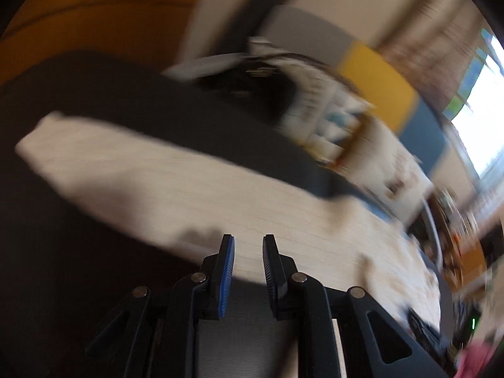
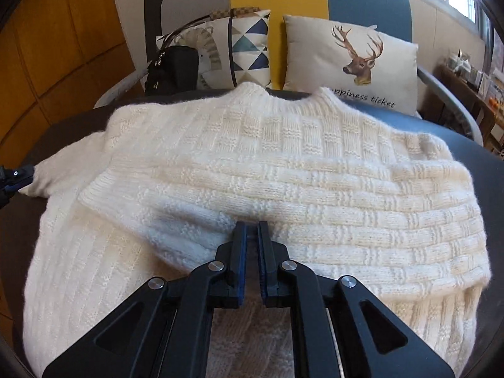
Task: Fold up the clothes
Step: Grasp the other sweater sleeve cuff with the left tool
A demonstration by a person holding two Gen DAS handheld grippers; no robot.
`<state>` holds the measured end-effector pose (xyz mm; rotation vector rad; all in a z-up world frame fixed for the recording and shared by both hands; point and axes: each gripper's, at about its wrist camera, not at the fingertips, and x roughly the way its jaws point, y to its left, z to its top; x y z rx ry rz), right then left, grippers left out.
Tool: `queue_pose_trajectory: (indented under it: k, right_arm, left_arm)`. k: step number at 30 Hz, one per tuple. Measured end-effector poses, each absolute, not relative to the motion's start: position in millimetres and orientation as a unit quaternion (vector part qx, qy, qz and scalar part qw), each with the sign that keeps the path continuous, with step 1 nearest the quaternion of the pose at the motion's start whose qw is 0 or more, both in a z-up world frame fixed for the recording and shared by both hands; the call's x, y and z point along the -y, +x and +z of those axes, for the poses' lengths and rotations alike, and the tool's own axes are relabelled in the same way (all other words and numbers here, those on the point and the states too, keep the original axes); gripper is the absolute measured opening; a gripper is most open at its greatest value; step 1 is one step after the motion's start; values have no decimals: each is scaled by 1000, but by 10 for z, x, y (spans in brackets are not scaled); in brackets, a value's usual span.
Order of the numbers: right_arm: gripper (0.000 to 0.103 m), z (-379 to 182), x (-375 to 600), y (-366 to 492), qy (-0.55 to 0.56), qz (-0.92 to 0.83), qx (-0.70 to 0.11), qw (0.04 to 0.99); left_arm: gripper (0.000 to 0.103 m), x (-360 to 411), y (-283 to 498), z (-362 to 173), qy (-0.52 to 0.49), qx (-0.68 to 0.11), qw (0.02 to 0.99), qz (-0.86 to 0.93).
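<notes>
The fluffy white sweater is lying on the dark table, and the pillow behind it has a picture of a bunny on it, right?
Almost. The white sweater does lie spread on the dark table, but the pillow behind it shows a deer with antlers, not a bunny. The right wrist view shows it clearly.

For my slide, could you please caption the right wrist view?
White sweater spread flat, one sleeve folded across, before two cushions.

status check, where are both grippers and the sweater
Right gripper nearly shut, empty, over the folded-in sleeve. Left gripper slightly apart, empty. White sweater half folded. Nothing in the way.
</notes>
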<state>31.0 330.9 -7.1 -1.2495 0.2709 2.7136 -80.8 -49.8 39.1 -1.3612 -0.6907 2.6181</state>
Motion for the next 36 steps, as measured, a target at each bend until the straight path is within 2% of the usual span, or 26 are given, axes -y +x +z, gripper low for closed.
queue_pose_trajectory:
  k: [5,11,18,28,30,32,35,36]
  right_arm:
    - [7,-83,-3327,308,-411,904,-99,69]
    - [7,-88,-3304,303,-411,904,-92,72]
    - [7,-98,-3327,310,-409,904,-101,68]
    - [7,-102,-3335,318,-407,905,-108,65]
    - [7,-103,-3338,318,-407,905,-110,65]
    - [7,-104,-3335,317,-407,905,-110,65]
    - [7,-106,-3338,319,-407,905,-110,64]
    - [7,-106,-3339,320,-407,905,-110,64]
  left_arm:
    - [22,1476,-971,157,-460,326,-35,825]
    - [25,2185,-1034,-92,-439,445,-74,777]
    - [28,2392,-1177,-183,-419,481,-67,768]
    - [30,2497,-1253,-455,-341,584,-53,735]
    - [27,2429,-1298,-416,-345,554,-58,755]
    - [10,2298,-1390,-312,-373,483,-85,788]
    - [6,2060,-1541,-140,-401,370,-118,829]
    - [6,2010,-1555,-113,-399,360,-116,836]
